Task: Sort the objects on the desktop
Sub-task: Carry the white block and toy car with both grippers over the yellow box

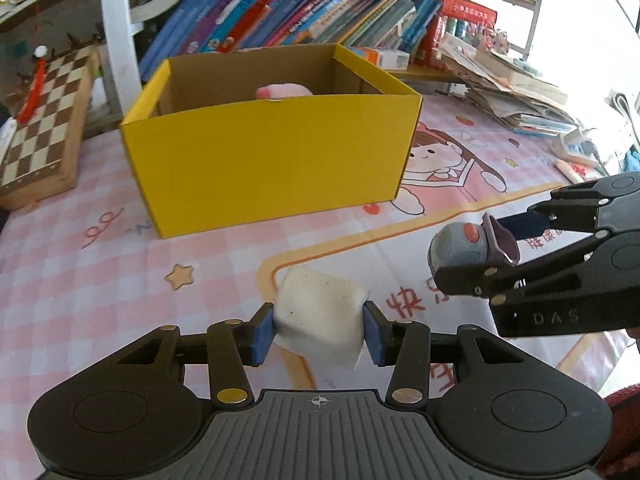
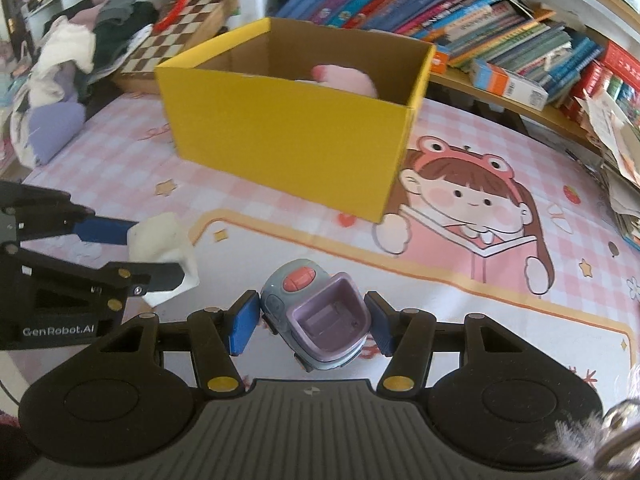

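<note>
In front of the yellow box [image 1: 272, 148], two things are held above the counter [image 1: 120, 272]. The white block [image 1: 320, 320] is clamped squarely in the left hand-held gripper [image 1: 319, 330]. The toy car [image 2: 316, 316] sits between the pads of the right hand-held gripper [image 2: 310, 322], which is closed on it or nearly so. If the box is the target, each load is best lifted clear of the rim and released low, beside the pink toy [image 2: 348, 78] already inside.

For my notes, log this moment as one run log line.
left gripper: shut on white block | right gripper: around toy car, contact unclear | yellow box: open, pink toy inside
</note>
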`<state>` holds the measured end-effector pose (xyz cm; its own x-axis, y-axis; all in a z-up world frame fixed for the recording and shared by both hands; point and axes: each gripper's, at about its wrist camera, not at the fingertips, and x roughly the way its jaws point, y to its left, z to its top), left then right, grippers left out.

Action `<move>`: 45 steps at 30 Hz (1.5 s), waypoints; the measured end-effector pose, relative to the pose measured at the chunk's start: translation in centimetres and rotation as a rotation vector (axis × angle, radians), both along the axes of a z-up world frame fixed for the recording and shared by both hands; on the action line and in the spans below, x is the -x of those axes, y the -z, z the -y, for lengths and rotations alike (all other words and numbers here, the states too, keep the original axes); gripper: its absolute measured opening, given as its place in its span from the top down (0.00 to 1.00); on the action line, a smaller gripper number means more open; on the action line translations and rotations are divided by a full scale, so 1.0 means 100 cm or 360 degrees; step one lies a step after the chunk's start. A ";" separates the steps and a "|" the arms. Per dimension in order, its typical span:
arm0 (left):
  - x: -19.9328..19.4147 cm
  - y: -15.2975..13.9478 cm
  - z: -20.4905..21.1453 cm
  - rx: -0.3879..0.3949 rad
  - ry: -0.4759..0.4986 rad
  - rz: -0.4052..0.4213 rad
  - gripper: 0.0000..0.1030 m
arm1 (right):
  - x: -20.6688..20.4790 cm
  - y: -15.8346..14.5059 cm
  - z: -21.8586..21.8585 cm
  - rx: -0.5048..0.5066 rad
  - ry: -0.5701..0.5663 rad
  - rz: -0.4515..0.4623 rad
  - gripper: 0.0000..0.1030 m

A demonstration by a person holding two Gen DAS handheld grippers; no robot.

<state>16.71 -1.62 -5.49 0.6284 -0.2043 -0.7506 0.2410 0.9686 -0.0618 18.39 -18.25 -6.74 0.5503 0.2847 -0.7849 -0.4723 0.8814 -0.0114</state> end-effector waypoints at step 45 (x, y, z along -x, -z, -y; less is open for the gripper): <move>0.010 -0.062 -0.034 -0.0045 0.0093 0.0312 0.57 | 0.002 -0.054 -0.032 -0.0033 -0.0026 0.0150 0.46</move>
<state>15.74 1.82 0.70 0.7510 -0.2250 -0.6208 0.3013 0.9533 0.0189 18.18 -15.03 -1.39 0.6167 0.3101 -0.7235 -0.4843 0.8741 -0.0382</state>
